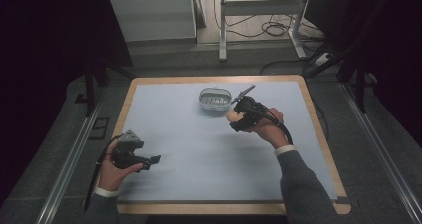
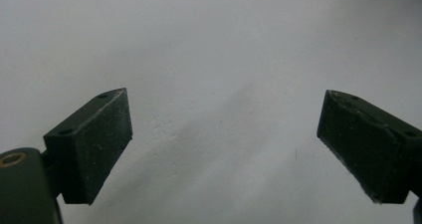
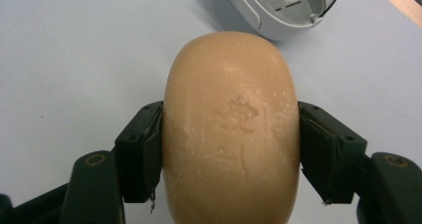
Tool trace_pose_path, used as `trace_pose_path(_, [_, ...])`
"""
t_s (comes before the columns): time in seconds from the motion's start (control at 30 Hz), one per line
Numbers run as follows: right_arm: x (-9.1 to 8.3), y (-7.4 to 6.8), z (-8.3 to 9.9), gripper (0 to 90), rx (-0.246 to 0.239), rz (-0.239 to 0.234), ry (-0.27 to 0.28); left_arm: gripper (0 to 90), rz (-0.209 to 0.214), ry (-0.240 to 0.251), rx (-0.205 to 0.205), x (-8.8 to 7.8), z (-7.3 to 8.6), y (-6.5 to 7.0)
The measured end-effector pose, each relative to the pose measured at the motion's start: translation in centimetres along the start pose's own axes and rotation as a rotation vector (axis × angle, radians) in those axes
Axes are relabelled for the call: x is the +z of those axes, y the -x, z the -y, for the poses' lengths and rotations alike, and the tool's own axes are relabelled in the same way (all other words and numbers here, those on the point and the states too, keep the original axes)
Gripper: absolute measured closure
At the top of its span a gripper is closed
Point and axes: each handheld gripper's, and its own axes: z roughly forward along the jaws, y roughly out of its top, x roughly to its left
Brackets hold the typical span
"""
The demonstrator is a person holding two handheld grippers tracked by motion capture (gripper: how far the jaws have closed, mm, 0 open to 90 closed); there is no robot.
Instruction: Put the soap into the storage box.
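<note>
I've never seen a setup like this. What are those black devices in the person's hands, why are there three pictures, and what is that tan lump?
No robot here: a person holds a black two-jaw gripper in each hand. The high view looks down on a wooden table with a pale blue mat. The other two pictures come from cameras riding on each gripper. The right gripper is clamped on an oval tan bar of soap, pads pressing both its sides, beside a grey oval soap dish with a slotted bottom. The left gripper has its jaws wide apart, nothing between them, above bare mat.
</note>
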Motion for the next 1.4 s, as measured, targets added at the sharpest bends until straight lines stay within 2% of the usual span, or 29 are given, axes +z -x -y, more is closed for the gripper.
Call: trace_pose_path(1.4, [3.5,1.6,-4.0,32.7,-0.015,-0.019,-0.04,7.5,0.014,0.011,-0.007,-0.3,0.0,-0.4])
